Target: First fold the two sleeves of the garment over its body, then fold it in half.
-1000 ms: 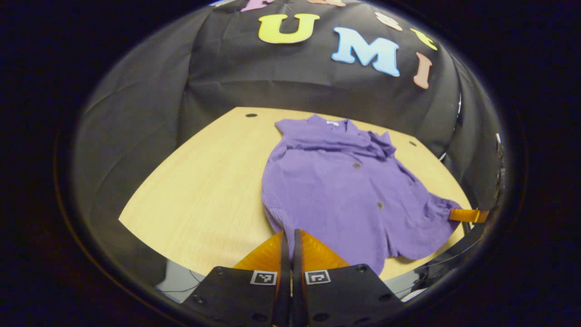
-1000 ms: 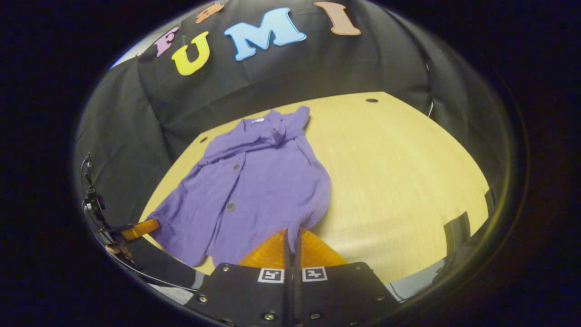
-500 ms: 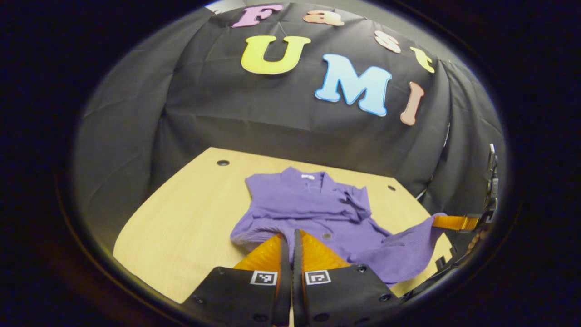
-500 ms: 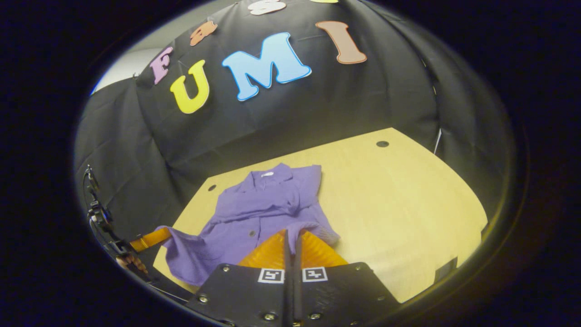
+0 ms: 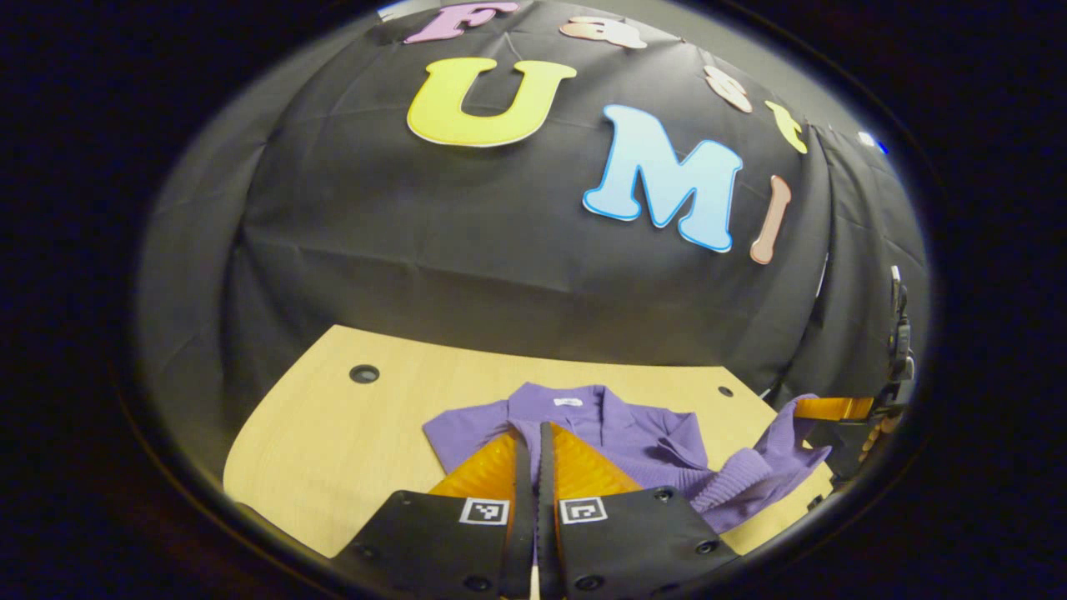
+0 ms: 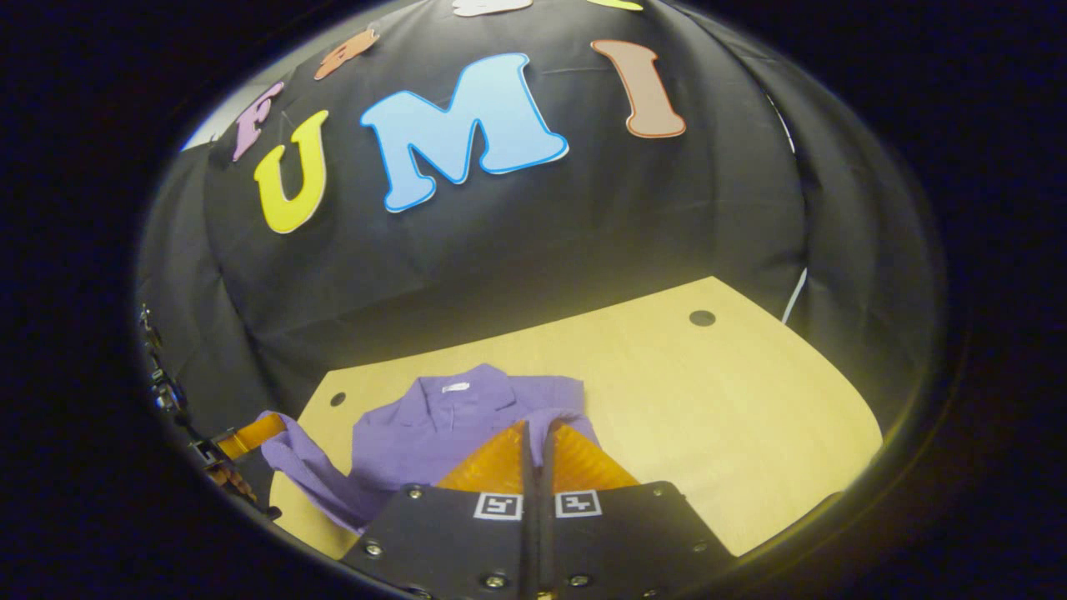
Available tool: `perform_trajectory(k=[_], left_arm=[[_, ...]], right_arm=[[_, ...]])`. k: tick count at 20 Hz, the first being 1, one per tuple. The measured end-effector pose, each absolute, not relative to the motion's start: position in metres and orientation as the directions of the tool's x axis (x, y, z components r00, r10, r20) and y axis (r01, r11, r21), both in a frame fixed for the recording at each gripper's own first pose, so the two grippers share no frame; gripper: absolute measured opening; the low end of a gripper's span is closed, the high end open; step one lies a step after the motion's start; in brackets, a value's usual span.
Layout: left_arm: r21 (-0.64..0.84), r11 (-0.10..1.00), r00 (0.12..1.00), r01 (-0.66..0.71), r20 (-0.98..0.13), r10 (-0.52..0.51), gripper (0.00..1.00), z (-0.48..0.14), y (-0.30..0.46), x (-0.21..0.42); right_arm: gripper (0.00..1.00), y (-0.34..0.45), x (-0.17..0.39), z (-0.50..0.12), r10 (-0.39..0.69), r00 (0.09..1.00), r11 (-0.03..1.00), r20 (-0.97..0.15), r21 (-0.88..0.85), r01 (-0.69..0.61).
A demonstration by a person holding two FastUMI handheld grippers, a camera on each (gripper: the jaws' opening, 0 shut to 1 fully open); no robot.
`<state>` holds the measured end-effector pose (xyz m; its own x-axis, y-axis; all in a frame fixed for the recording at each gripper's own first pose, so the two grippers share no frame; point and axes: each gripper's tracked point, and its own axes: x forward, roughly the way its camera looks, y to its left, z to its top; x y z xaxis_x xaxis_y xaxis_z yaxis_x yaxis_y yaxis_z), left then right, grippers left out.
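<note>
place: recording booth — staged, not a home | evidence: black cloth wall (image 5: 500, 242) draped behind a bare wooden table (image 6: 708, 392) with cable holes

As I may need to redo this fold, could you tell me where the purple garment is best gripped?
Judging by its pose, grip the purple garment at its two hem corners, coming from the near table edge. The collar lies by the wall, and left gripper and right gripper pinch those corners now.

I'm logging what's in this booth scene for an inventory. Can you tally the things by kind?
Purple garment: 1
Grippers: 2, the left gripper and the right gripper
Wooden table: 1
Total: 4
</note>
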<state>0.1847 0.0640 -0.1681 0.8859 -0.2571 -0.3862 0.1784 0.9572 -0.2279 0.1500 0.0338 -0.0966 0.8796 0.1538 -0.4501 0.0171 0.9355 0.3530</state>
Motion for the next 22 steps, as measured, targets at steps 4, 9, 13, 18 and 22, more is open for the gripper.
perform_trajectory(k=[4, 9, 13, 18, 22], left_arm=[[-0.23, 0.955, 0.882, 0.185, -0.391, -0.265, 0.08, -0.181, 0.073, 0.241], [-0.186, 0.962, 0.89, 0.198, -0.377, -0.256, 0.08, -0.19, 0.077, 0.289], [-0.192, 0.963, 0.89, 0.187, -0.382, -0.249, 0.08, -0.198, 0.083, 0.31], [-0.166, 0.972, 0.91, 0.167, -0.353, -0.217, 0.08, -0.2, 0.092, 0.336], [-0.105, 0.984, 0.912, 0.142, -0.373, -0.172, 0.08, -0.219, 0.099, 0.35]], right_arm=[[0.0, 0.04, 0.203, -0.096, 0.128, 0.875, 0.945, -0.467, 0.325, 0.035], [0.0, 0.047, 0.258, -0.101, 0.126, 0.864, 0.943, -0.487, 0.328, 0.047], [0.0, 0.048, 0.288, -0.113, 0.113, 0.849, 0.951, -0.515, 0.303, 0.057], [0.0, 0.039, 0.309, -0.129, 0.079, 0.836, 0.959, -0.543, 0.272, 0.085], [0.0, 0.027, 0.319, -0.145, 0.033, 0.82, 0.97, -0.572, 0.217, 0.113]])
